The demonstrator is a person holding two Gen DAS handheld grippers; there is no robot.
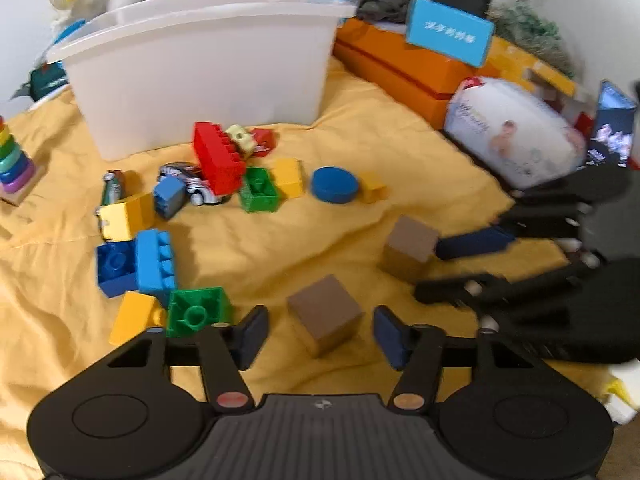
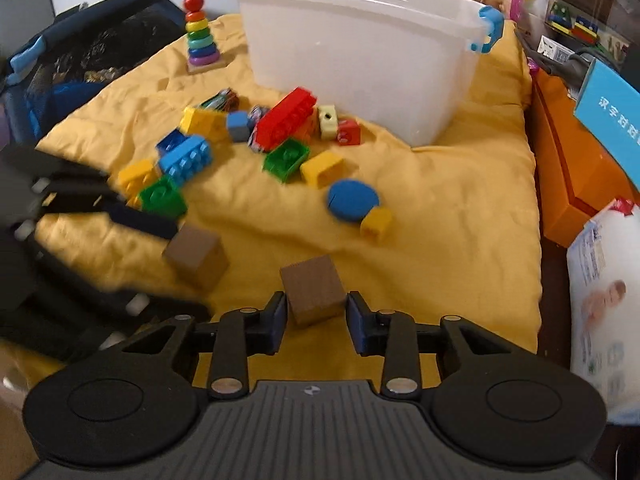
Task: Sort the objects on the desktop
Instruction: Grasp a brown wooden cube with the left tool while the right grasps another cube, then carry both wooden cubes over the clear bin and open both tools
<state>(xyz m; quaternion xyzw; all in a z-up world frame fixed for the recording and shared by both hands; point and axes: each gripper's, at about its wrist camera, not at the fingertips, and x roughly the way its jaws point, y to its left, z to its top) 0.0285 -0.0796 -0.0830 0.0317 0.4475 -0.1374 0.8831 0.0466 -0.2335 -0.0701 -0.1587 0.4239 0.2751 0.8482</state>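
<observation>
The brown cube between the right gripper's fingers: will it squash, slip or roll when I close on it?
The brown cube looks like solid wood, so probably rigid. Its flat sides face the right gripper pads, so a slip seems unlikely. Flat-based, it shouldn't roll, though the soft yellow cloth may let it tilt.

Even, soft indoor light, moderately bright; only faint shadows under the blocks on the yellow cloth (image 1: 280, 240), no hard glare. Strong fisheye bending plus dark vignette corners in both views; the white bin (image 2: 360, 52) walls bow outward. Motion blur smears the opposite gripper and nearby blocks in each view, and overall sharpness is soft.
</observation>
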